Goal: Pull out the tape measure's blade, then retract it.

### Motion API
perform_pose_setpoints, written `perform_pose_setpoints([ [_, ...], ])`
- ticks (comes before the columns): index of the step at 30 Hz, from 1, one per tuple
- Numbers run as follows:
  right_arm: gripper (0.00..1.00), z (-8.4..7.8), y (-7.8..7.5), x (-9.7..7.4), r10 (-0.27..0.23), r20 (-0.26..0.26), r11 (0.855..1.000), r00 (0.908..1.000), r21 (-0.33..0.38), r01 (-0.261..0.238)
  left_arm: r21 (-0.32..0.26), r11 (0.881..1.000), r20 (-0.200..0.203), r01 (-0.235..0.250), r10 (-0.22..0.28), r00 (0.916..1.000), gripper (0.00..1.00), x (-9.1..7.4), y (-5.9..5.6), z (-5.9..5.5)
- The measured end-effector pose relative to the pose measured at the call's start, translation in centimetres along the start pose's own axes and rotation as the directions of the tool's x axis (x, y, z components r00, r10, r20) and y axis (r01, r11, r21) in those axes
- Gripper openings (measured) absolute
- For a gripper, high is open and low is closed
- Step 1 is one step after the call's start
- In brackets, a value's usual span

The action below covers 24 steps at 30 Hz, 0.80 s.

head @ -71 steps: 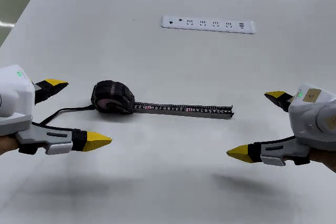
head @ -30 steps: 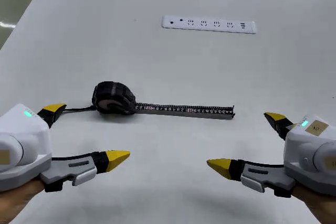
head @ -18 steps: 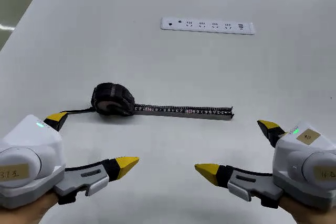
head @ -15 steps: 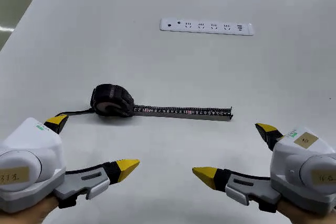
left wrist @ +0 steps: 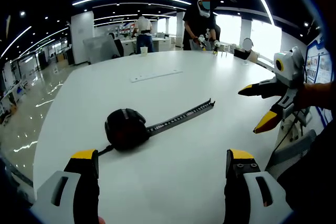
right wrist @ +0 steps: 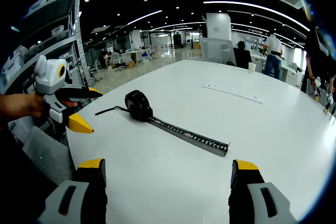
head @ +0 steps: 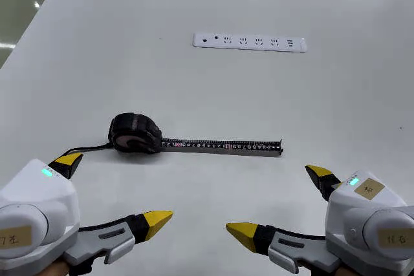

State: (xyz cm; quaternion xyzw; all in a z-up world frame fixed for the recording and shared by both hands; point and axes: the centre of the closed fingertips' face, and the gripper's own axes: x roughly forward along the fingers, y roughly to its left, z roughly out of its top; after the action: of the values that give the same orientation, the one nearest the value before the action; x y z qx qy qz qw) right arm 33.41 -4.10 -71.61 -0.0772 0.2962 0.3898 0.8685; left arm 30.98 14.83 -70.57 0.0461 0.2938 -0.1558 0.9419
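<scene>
Head view: the left gripper (head: 116, 187) and the right gripper (head: 277, 200) hover with jaws spread wide and empty. The black round tape measure (head: 134, 134) lies ahead of both, its blade (head: 223, 147) out on the white table (head: 194, 82).
Left gripper view: the tape measure sits ahead between the jaws.
Right gripper view: likewise, with an open-plan office (right wrist: 157, 40) beyond.
</scene>
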Motion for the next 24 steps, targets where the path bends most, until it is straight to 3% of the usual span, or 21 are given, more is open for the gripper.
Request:
perform_pose_setpoints([
  [15, 0.99, 0.19, -0.07, -0.37, -0.013, 0.004, 1.0, 0.9999, 0.016, 0.013, -0.025, 1.0, -0.012, -0.009, 0.009, 0.9999, 0.99, -0.18, 0.05, -0.47],
  [24, 0.99, 0.25, -0.08, -0.24, -0.009, 0.005, 1.0, 1.0, 0.021, 0.009, -0.034, 0.999, -0.006, -0.014, 0.013, 0.9999, 0.99, 0.06, 0.23, -0.11],
])
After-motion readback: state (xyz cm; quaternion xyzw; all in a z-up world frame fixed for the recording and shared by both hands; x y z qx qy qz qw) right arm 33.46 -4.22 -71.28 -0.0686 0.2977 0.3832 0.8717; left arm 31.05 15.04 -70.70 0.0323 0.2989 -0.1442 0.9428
